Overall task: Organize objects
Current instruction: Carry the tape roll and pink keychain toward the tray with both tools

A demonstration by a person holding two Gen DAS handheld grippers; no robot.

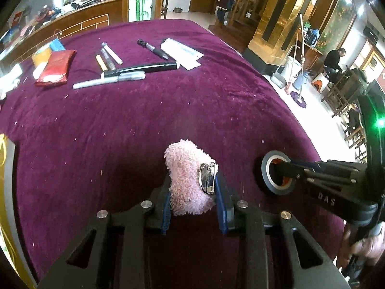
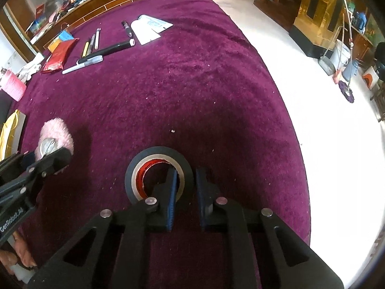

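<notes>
My left gripper point(image 1: 192, 192) is shut on a pink fluffy pad point(image 1: 185, 171) with a shiny metal clip point(image 1: 206, 178) on its side, held just above the purple tablecloth point(image 1: 168, 110). The right wrist view shows the same pink pad point(image 2: 59, 131) at the left, with the left gripper point(image 2: 48, 156) around it. My right gripper point(image 2: 187, 187) is shut on the wall of a black tape roll point(image 2: 154, 154): one finger is inside the red-lined core, the other outside. In the left wrist view the tape roll point(image 1: 264, 168) lies to the right of the pad.
At the far side of the cloth lie several pens and markers point(image 1: 134, 71), a red pouch point(image 1: 56, 68) and white cards point(image 1: 185, 53). A pink yarn spool point(image 2: 13, 88) and a yellow bag point(image 2: 8, 132) sit at the left. The table edge curves along the right, above white floor point(image 2: 324, 120).
</notes>
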